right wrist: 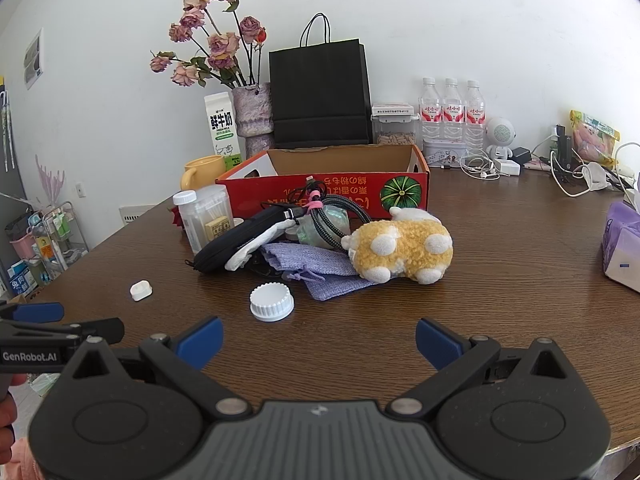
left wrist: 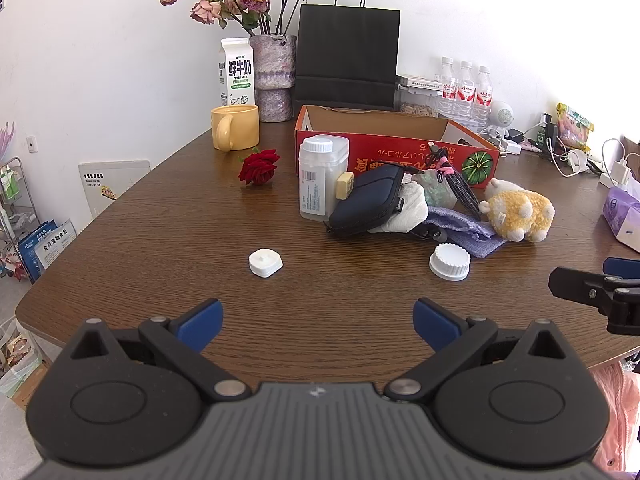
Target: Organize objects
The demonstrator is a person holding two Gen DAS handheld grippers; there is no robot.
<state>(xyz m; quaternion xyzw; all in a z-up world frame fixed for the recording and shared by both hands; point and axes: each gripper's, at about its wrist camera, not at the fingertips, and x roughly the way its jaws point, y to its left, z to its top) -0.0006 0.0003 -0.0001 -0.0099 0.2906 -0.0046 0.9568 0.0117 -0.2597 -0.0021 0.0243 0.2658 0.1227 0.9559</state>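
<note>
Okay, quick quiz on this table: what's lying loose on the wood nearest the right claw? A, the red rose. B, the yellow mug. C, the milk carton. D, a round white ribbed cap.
D: the round white ribbed cap lies alone on the wooden table, just ahead of the open right claw.

Bench [left wrist: 168, 224]: wood-grain, low sheen. Box [right wrist: 344, 192]: printed cardboard. Plush toy [right wrist: 400, 248]: fluffy cloth. Cap [right wrist: 272, 302]: ribbed white plastic. Pouch [right wrist: 316, 270]: coarse woven cloth. Mug [left wrist: 236, 126]: glossy ceramic.
</note>
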